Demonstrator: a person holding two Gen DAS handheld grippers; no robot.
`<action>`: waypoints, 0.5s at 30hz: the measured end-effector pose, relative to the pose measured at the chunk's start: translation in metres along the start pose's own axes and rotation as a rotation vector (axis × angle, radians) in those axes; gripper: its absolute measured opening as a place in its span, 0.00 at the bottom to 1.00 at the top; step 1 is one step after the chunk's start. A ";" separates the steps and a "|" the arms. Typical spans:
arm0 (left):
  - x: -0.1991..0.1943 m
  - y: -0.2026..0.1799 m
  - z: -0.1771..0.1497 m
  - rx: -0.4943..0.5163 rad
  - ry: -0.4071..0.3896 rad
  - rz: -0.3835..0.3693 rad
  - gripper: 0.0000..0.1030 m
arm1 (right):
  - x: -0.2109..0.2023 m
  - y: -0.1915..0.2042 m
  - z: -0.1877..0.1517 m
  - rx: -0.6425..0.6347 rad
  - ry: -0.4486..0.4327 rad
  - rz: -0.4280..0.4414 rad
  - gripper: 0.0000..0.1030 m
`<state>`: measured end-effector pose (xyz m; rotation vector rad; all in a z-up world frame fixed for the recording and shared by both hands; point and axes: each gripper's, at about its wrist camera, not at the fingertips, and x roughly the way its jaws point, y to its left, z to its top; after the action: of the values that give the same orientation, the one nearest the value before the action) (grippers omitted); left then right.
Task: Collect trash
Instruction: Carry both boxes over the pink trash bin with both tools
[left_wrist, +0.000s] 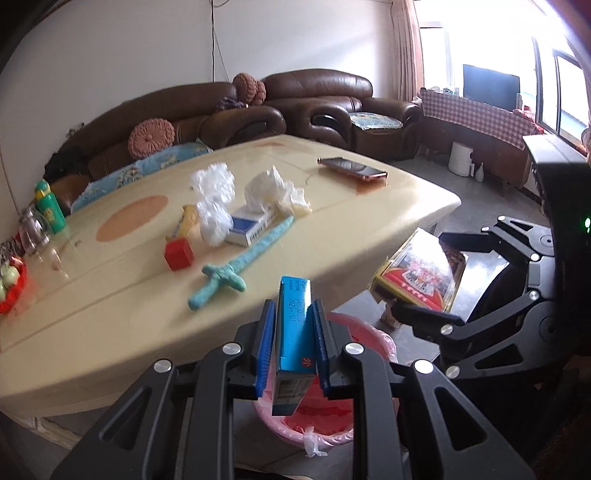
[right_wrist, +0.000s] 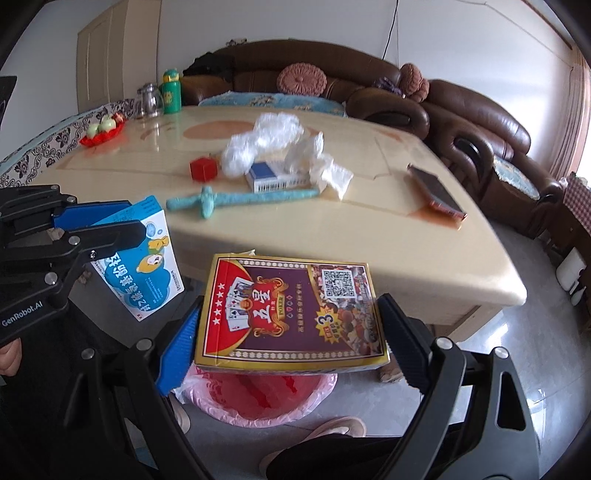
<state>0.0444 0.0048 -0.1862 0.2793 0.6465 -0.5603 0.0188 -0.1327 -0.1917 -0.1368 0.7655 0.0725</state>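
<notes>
You see the pink-lined bin (right_wrist: 258, 402) only in part: the poker box (right_wrist: 291, 314) covers its far rim. In the left wrist view the blue carton (left_wrist: 295, 332) hides the bin's middle. The small print on the carton is too blurred to read. The fruit plate (left_wrist: 11, 291) is cut by the left edge.

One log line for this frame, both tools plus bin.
left tool: shut on blue box | right tool: shut on card box | pink-lined bin: under both | stage: pre-drop
</notes>
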 end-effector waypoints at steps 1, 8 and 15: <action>0.005 0.001 -0.001 -0.007 0.008 -0.006 0.20 | 0.003 0.000 -0.002 0.000 0.007 0.001 0.85; 0.031 0.003 -0.010 -0.048 0.045 -0.023 0.20 | 0.031 0.000 -0.013 -0.006 0.060 0.019 0.85; 0.062 0.005 -0.022 -0.080 0.114 -0.039 0.20 | 0.063 0.001 -0.025 -0.019 0.122 0.033 0.85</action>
<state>0.0775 -0.0070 -0.2417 0.2248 0.7842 -0.5568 0.0468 -0.1344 -0.2538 -0.1474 0.8893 0.1032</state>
